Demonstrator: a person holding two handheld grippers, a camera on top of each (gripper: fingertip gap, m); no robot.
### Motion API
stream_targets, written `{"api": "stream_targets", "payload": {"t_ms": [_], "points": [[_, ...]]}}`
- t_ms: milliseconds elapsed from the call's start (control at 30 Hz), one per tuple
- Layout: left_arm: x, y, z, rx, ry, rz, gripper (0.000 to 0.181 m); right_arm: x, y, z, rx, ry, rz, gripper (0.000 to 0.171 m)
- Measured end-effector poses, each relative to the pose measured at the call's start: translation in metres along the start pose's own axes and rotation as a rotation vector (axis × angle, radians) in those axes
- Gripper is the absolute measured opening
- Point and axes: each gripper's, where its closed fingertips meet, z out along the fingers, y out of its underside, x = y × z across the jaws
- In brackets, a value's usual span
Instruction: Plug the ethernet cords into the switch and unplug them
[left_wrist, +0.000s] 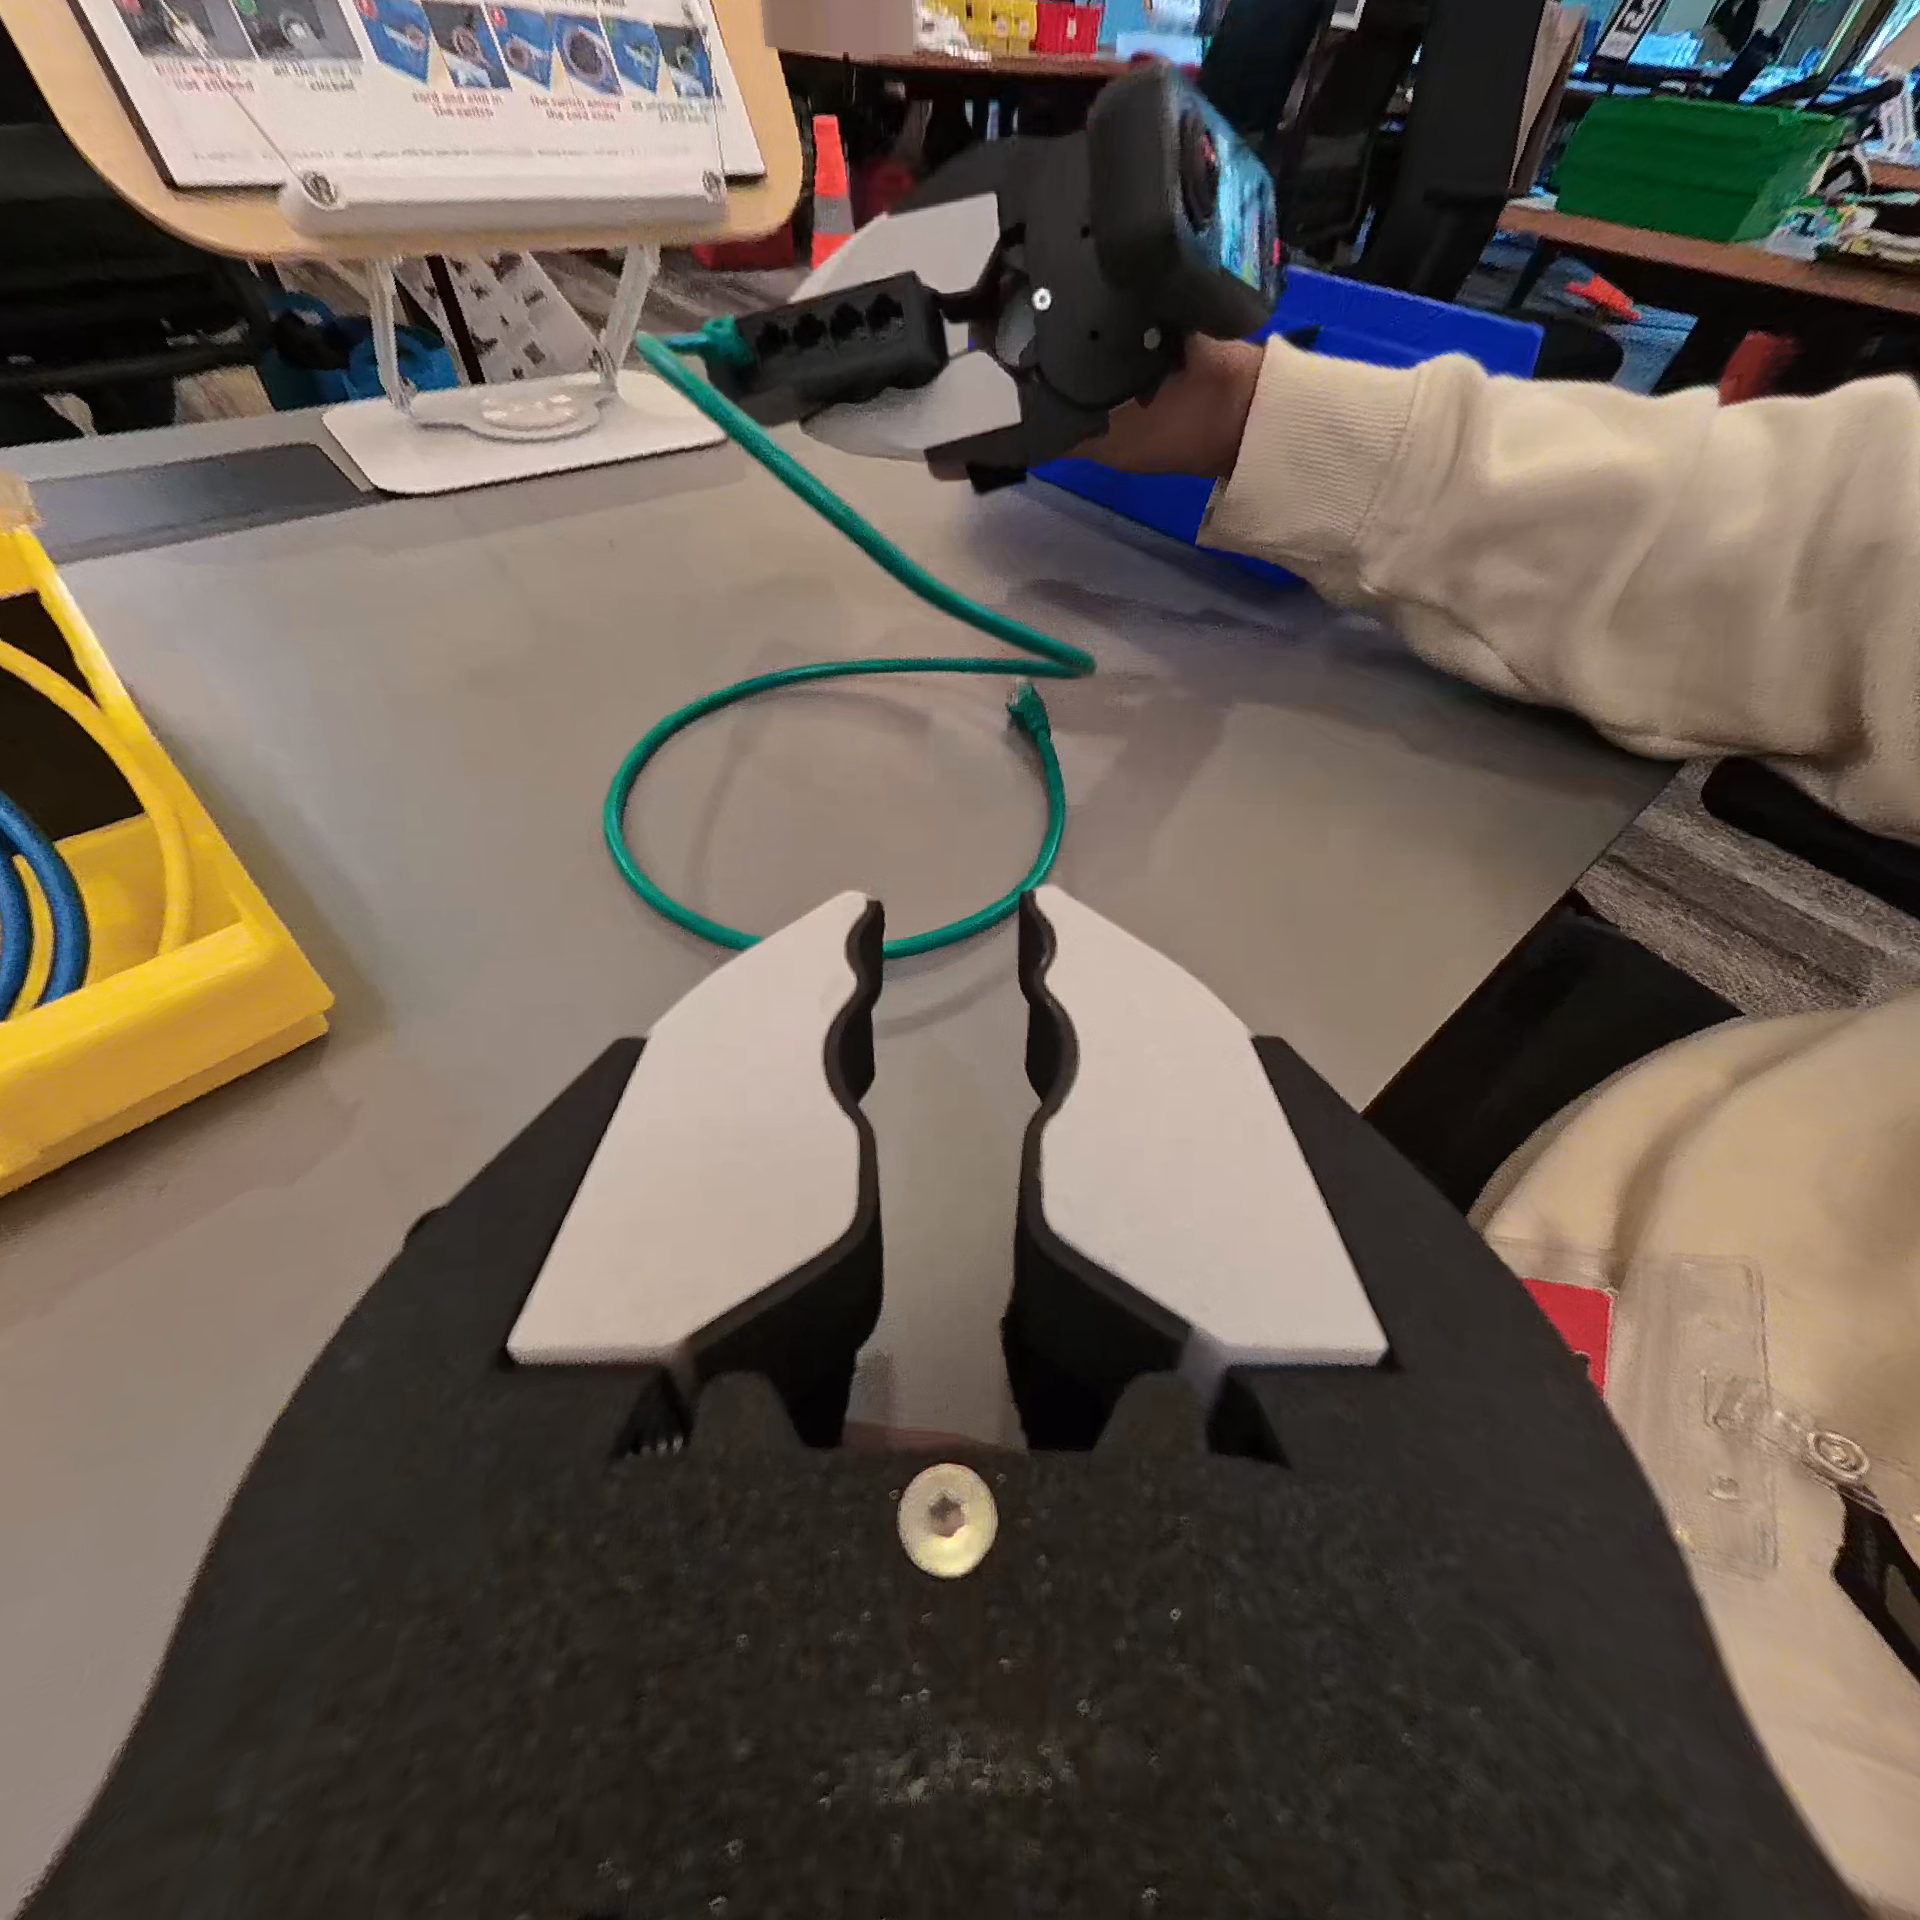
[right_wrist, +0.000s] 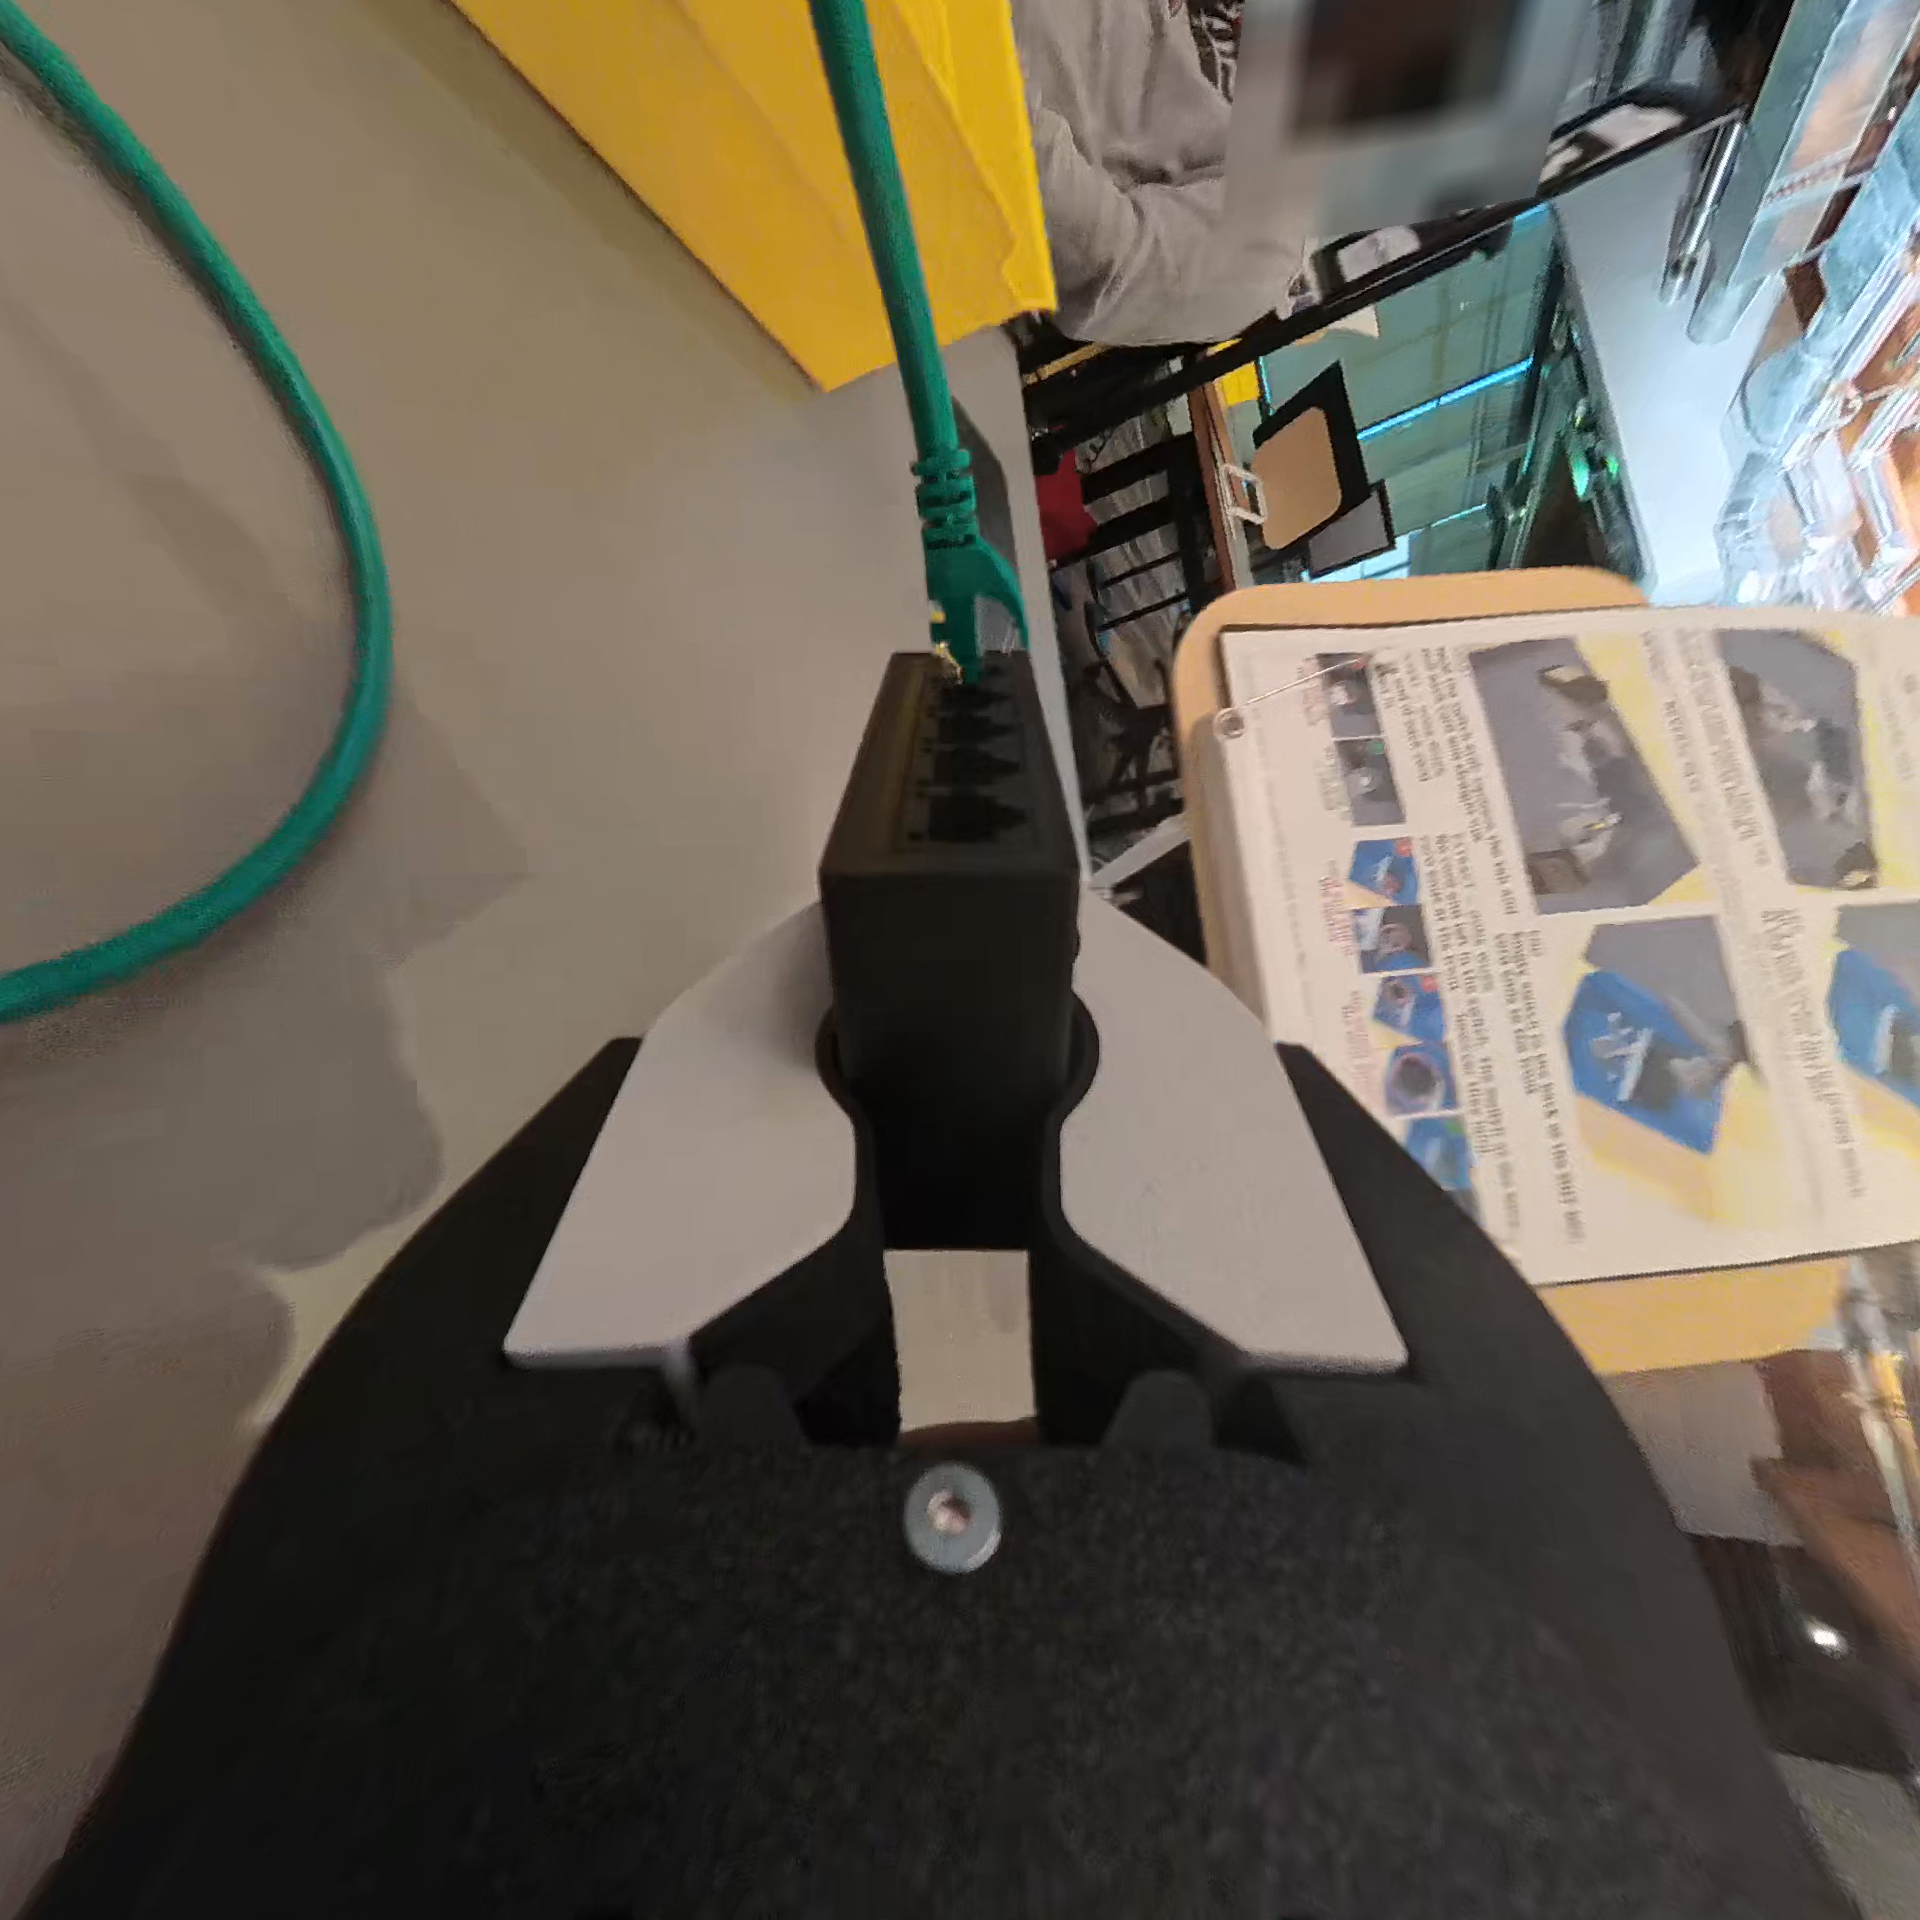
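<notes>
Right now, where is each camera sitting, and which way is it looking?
Left wrist view: sits on the left tongs, open and empty, looking across the grey table at the green cord; cream sleeves show.
Right wrist view: sits on the right tongs, turned sideways, looking along the black switch they hold.
Shared: switch, green cord, yellow bin, instruction board.

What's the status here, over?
Left tongs open, empty. Right tongs shut on switch, held above table. Green cord plugged in one end. Nothing blocking.
</notes>
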Motion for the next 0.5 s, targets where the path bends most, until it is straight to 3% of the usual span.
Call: {"api": "stream_targets", "payload": {"t_ms": [200,500], "points": [[-0.010,0.021,0.008,-0.102,0.020,-0.093,0.032,-0.033,0.013,-0.003,0.021,0.034,0.142,0.031],[-0.035,0.027,0.014,-0.122,-0.022,-0.128,0.041,-0.036,0.013,-0.008,0.076,0.108,0.211,0.031]]}}
